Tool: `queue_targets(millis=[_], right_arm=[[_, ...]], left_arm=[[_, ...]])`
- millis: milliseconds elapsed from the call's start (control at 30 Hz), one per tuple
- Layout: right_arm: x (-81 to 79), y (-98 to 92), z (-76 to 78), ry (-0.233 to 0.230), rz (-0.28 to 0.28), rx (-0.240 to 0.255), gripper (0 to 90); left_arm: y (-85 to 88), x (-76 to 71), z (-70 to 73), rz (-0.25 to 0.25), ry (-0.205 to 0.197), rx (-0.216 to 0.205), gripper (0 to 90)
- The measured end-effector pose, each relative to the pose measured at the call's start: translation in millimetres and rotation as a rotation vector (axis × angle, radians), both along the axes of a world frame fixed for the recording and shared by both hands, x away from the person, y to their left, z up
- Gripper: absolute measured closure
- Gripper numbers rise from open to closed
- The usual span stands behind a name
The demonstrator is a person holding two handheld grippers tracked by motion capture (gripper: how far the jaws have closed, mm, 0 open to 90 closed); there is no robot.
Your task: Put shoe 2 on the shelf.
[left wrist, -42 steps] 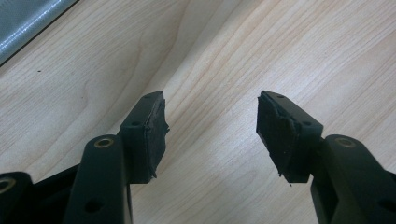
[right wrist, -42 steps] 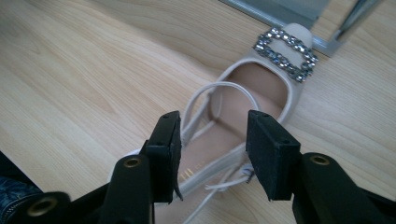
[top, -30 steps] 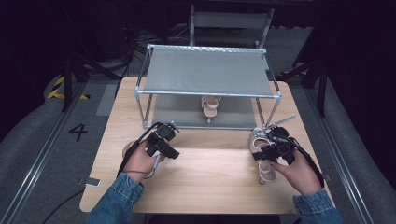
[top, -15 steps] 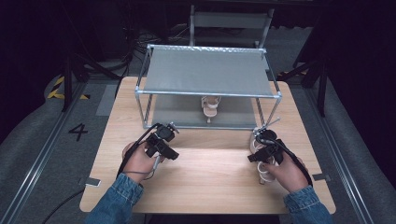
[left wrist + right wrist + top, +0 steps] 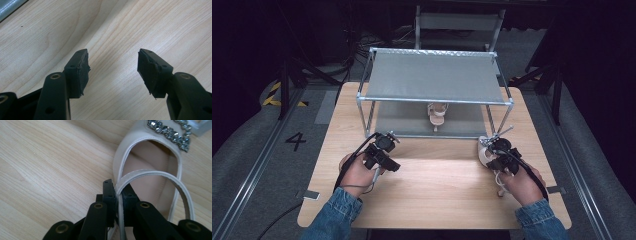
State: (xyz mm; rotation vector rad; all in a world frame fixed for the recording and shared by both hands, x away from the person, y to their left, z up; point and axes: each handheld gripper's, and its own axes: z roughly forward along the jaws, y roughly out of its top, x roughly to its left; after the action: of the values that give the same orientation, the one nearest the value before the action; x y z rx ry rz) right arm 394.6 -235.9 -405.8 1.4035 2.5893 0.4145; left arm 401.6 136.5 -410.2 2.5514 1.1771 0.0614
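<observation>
A cream high-heeled sandal with a rhinestone band lies on the wooden table at the right, beside the rack's front right leg. My right gripper is shut on the sandal's side edge where the strap meets it; in the high view the right gripper sits over the sandal. A matching sandal stands on the lower shelf of the metal rack. My left gripper is open over bare wood, with nothing between its jaws; the left gripper is in front of the rack's left side.
The grey two-tier rack takes up the back half of the table. The table's front edge is near the person's denim sleeves. Dark floor with cables and a marked number surrounds the table.
The right hand has shifted slightly left and toward the rack with the sandal in its jaws. The left gripper has stayed in place.
</observation>
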Motion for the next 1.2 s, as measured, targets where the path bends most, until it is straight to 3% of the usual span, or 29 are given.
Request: queue_targets(millis=[267,367,533,833,1200], right_arm=[[-4.5,-6.2,20.5,-0.067,0.012,0.041,85.3],[-5.3,-2.3,25.9,-0.102,0.034,0.035,85.3],[-2.6,4.4,29.2,-0.122,0.043,0.019,85.2],[15.2,11.7,33.2,-0.149,0.051,0.025,85.3],[51.7,29.7,30.8,-0.193,0.043,0.001,85.3]], left_arm=[[2.1,-0.4,0.9,0.006,0.0,0.002,42.7],[2.6,-0.3,0.7,0.006,0.0,0.004,42.7],[4.7,-0.6,2.0,0.01,-0.005,0.006,42.7],[8.3,-1.4,-0.4,0.026,-0.002,0.008,42.8],[17.9,-8.2,0.4,0.031,-0.011,0.005,42.7]])
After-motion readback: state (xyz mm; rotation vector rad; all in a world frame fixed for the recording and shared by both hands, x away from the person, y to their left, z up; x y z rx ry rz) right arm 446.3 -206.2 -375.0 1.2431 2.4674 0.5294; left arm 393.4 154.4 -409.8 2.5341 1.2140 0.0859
